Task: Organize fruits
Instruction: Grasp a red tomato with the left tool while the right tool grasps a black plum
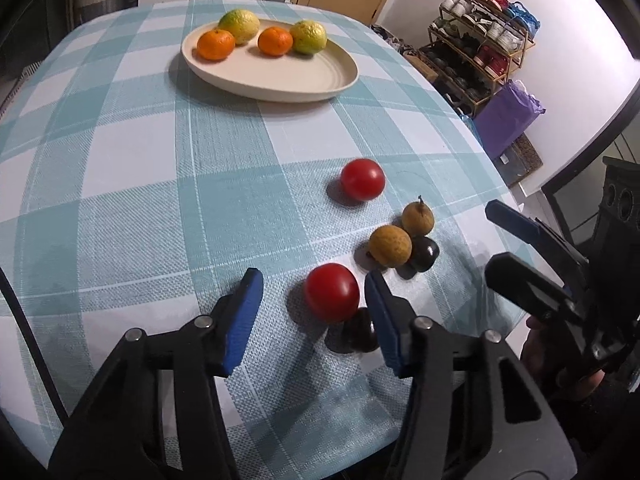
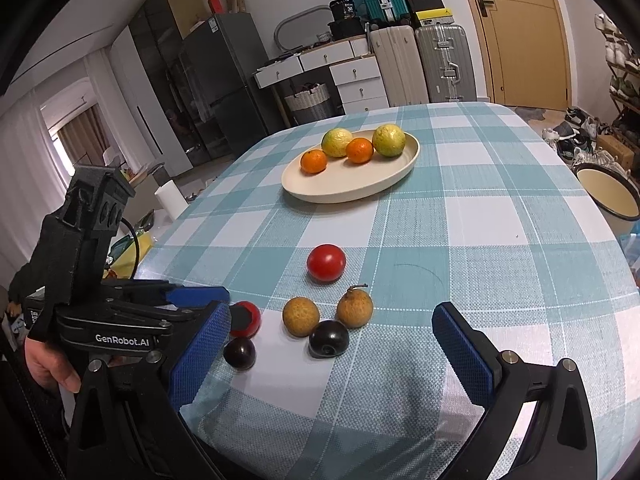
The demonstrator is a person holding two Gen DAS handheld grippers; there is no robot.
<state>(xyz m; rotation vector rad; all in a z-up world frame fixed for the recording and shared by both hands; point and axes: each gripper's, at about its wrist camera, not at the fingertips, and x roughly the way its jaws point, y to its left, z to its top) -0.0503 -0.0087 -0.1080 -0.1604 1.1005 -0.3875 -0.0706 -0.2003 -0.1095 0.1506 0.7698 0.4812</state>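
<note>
On the checked tablecloth a red tomato [image 1: 331, 292] lies between the fingers of my left gripper [image 1: 312, 280]. It sits close to the right finger, with a clear gap to the left one, so the jaws are open. A dark plum [image 1: 362, 330] lies partly behind that right finger. Two brown longans [image 1: 390, 246] and a second plum [image 1: 426, 254] cluster beyond, with another tomato [image 1: 363, 179] farther off. My right gripper [image 2: 332, 314] hangs wide open just above the longans [image 2: 301, 316] and plum [image 2: 328, 338], holding nothing. Mandarins and yellow-green citrus fill the cream plate [image 2: 340, 196].
The fruit cluster lies near the table's front edge. A shoe rack [image 1: 480, 52] and a purple bag [image 1: 508, 116] stand on the floor beyond the table. A basin [image 2: 608, 192] stands right of it. A person's hand [image 2: 48, 364] grips the left tool.
</note>
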